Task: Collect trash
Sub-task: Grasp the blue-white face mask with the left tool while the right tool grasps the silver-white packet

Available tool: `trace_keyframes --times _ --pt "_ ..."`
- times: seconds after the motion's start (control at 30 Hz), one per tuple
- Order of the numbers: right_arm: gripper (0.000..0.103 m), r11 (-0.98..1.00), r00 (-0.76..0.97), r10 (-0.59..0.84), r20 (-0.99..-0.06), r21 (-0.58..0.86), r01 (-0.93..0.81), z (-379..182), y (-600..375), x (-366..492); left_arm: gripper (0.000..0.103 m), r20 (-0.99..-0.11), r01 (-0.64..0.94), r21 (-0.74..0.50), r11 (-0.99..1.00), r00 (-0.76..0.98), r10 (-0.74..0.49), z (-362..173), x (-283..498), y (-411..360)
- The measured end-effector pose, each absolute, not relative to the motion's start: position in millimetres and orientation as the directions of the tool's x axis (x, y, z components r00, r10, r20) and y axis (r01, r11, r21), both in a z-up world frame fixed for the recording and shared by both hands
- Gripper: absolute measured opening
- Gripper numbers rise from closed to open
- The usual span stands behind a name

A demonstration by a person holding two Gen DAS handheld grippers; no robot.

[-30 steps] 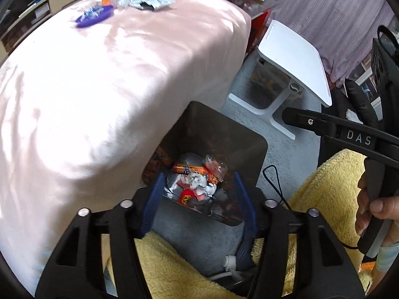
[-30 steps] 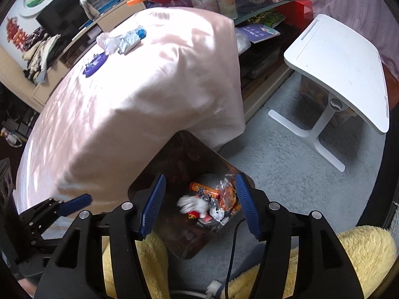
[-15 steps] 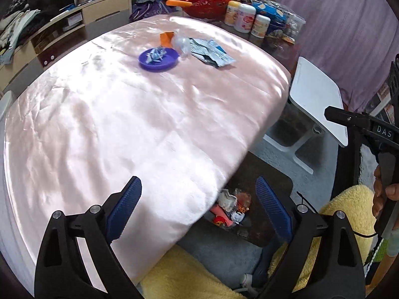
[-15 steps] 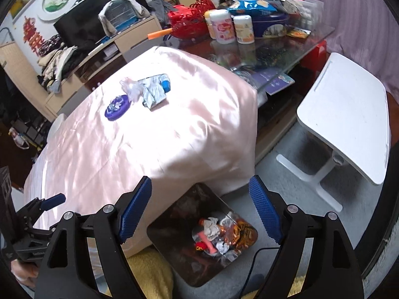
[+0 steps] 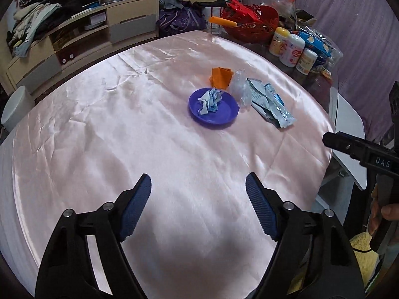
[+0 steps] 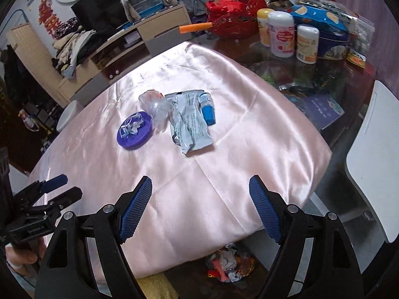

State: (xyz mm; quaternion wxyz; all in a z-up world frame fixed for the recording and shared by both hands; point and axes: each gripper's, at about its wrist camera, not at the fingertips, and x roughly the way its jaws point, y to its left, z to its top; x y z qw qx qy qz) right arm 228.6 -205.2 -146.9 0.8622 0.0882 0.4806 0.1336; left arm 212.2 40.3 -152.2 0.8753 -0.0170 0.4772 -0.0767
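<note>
Both grippers are now looking across the pink tablecloth [image 5: 129, 129] instead of down into the bin of wrappers [image 6: 229, 265], which is showing only as a heap at the near edge of the right wrist view. The left gripper [image 5: 198, 190] is hanging over the near part of the cloth with its blue pads spread apart after just narrowing a little, and nothing is lying between them. The right gripper [image 6: 200, 193] is also standing wide, holding nothing, its pads over the cloth's near right corner.

Remaining trash is sitting far across the cloth: a purple plate [image 5: 219, 113] carrying crumpled blue-white scraps [image 5: 209, 101], an orange folded paper [image 5: 220, 77] just beyond it, a clear crumpled plastic piece [image 5: 240, 87] touching the plate's right rim, and a flattened silver wrapper [image 5: 270, 104] to the right of that. From the right wrist, a small blue tube [image 6: 208, 111] is lying against the wrapper's right edge.
</note>
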Motion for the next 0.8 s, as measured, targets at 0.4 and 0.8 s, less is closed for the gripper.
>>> trace_keyframes --times 0.4,0.8 --pt "0.065 0.931 0.480 0.366 -0.797 0.318 -0.182 -170.7 -182.4 275.1 0.047 -0.831 0.165 -0.102 0.981 0.528 -0.175 -163.1 306.3 11.6" --pt "0.046 0.928 0.459 0.372 -0.807 0.321 -0.189 -188.0 -176.3 298.7 0.021 -0.867 0.175 -0.122 0.977 0.460 -0.191 -195.6 344.2 3.3"
